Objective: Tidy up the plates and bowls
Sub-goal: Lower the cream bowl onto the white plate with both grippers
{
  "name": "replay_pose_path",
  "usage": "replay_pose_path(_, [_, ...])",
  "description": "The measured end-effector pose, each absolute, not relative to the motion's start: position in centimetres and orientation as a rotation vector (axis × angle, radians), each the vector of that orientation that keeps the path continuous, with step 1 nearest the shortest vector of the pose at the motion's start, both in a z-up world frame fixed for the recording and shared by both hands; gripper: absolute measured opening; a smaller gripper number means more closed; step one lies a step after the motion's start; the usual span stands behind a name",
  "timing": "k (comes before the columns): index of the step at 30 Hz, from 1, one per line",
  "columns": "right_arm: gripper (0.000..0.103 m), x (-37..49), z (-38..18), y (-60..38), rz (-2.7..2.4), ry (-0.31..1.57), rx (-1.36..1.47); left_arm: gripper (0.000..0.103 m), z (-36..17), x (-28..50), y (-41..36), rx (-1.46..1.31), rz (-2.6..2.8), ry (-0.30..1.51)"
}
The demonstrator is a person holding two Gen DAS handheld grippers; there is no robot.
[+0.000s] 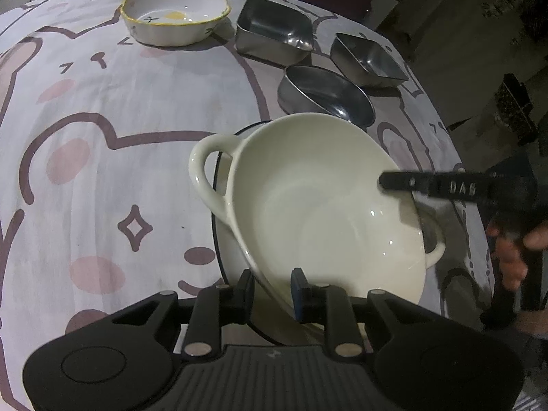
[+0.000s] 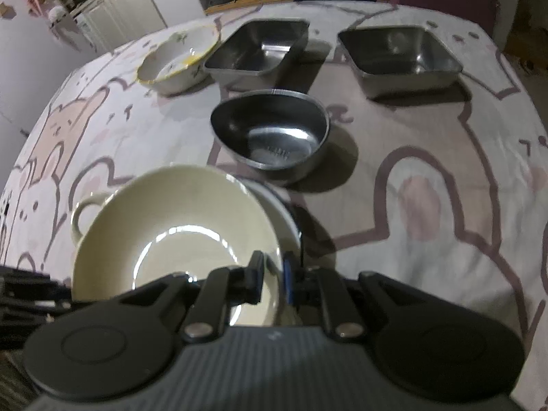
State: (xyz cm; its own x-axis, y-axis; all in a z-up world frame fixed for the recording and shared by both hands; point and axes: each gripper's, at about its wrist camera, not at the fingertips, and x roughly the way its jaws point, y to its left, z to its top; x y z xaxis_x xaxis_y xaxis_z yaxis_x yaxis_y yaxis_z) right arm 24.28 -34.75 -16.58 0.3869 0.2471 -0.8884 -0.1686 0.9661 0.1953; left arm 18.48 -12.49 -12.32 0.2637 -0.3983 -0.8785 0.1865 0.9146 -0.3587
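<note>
A cream bowl (image 1: 318, 212) with two loop handles sits tilted on a white plate (image 1: 224, 239) with a dark rim, near the front of the table. My left gripper (image 1: 271, 289) is shut on the bowl's near rim, one finger inside and one outside. In the right wrist view the same cream bowl (image 2: 178, 219) lies over the plate (image 2: 284, 219). There my right gripper (image 2: 273, 274) is shut on the opposite rim, its blue pad on the outer wall. One of its fingers (image 1: 404, 183) reaches over the rim in the left wrist view.
Behind the bowl stand an oval steel dish (image 2: 270, 133), two square steel trays (image 2: 260, 48) (image 2: 400, 51) and a flowered bowl (image 2: 178, 58) with a yellow rim. A hand (image 1: 513, 257) holds the right gripper by the table's right edge. A patterned cloth (image 1: 102, 102) covers the table.
</note>
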Motion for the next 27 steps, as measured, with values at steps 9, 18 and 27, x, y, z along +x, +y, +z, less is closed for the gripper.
replay_pose_path(9, [0.018, 24.6, -15.9, -34.2, 0.254, 1.132, 0.067, 0.024, -12.4, 18.6, -12.3, -0.206, -0.400, 1.247])
replay_pose_path(18, [0.012, 24.6, -16.1, -34.1, 0.240, 1.137, 0.053, 0.023, -12.0, 18.7, -12.1, -0.210, -0.397, 1.258])
replay_pose_path(27, [0.012, 24.7, -16.0, -33.9, 0.236, 1.137, 0.040, 0.022, -11.8, 18.5, -11.4, -0.232, -0.408, 1.256])
